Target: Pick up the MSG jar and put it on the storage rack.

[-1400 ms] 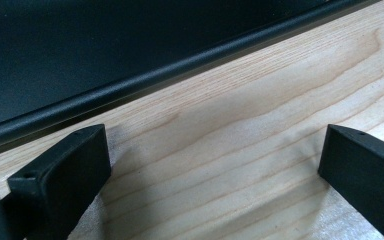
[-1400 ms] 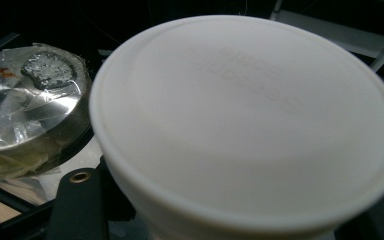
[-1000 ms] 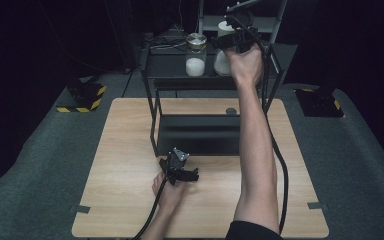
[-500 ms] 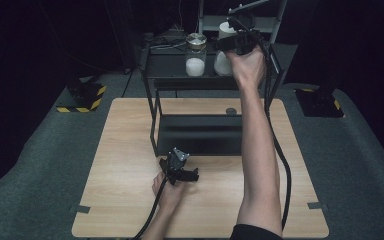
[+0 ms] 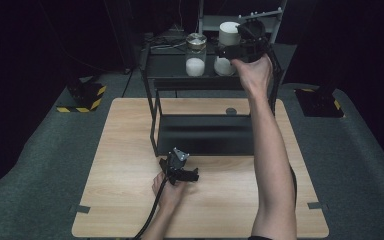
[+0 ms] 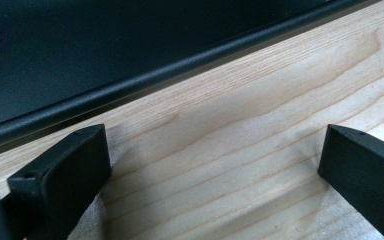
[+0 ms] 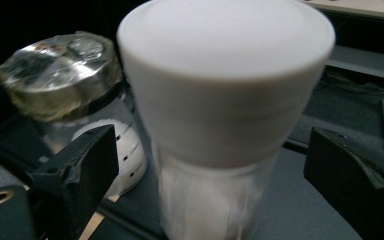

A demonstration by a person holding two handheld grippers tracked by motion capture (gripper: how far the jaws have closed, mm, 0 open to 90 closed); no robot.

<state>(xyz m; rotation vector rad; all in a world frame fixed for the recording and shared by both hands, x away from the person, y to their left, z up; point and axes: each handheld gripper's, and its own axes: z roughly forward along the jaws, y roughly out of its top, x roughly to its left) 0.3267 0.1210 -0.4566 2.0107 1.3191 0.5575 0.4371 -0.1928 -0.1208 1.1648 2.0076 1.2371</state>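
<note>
A jar with a white lid stands on the top shelf of a black metal rack. My right gripper is level with it. In the right gripper view the jar stands between the two jaws of my right gripper with a gap on each side. The jaws have just been opening and do not touch it. My left gripper rests on the wooden table in front of the rack. The left gripper is open with nothing but bare wood between its jaws.
A glass jar with a metal lid and white contents stands just left of the white-lidded jar; the right gripper view has it at upper left. The rack's lower shelf edge lies close ahead of the left gripper. A small dark disc lies on the table.
My right hand has come down from above the top shelf to the level of the white-lidded jar. The left hand has not moved.
</note>
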